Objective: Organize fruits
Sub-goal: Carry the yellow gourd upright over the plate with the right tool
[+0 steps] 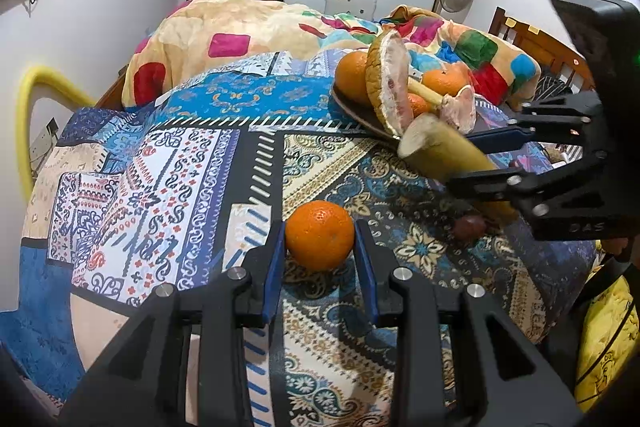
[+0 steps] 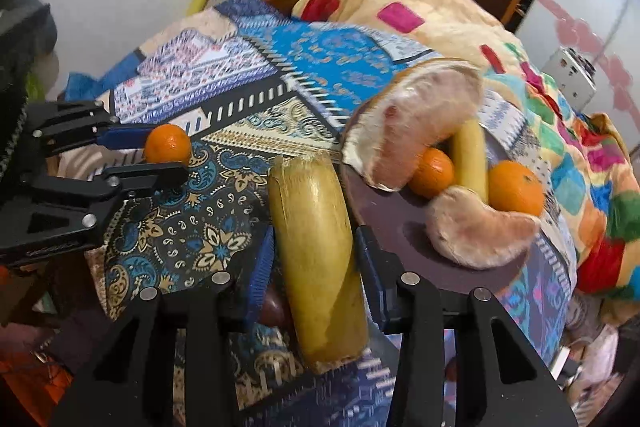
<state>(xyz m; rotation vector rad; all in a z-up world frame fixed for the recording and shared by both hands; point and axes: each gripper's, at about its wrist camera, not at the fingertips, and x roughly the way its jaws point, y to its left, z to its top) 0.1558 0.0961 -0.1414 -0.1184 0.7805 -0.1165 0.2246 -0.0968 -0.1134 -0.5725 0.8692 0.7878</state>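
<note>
My left gripper [image 1: 320, 239] is shut on an orange [image 1: 320, 235], which rests on the patterned bedcover; it also shows in the right wrist view [image 2: 167, 143]. My right gripper [image 2: 314, 251] is shut on a thick yellow-green cane piece [image 2: 316, 243], held above the cover just short of a dark plate [image 2: 420, 239]. The cane [image 1: 440, 151] points at the plate [image 1: 352, 107] in the left view. The plate holds pomelo pieces [image 2: 416, 123], oranges [image 2: 516, 189] and a second cane piece [image 2: 472, 155].
A small dark red fruit [image 2: 274, 307] lies on the cover under my right gripper, also in the left view [image 1: 468, 227]. A bunched colourful blanket [image 1: 248, 31] lies behind the plate. A yellow tube [image 1: 28, 99] curves at the bed's left edge.
</note>
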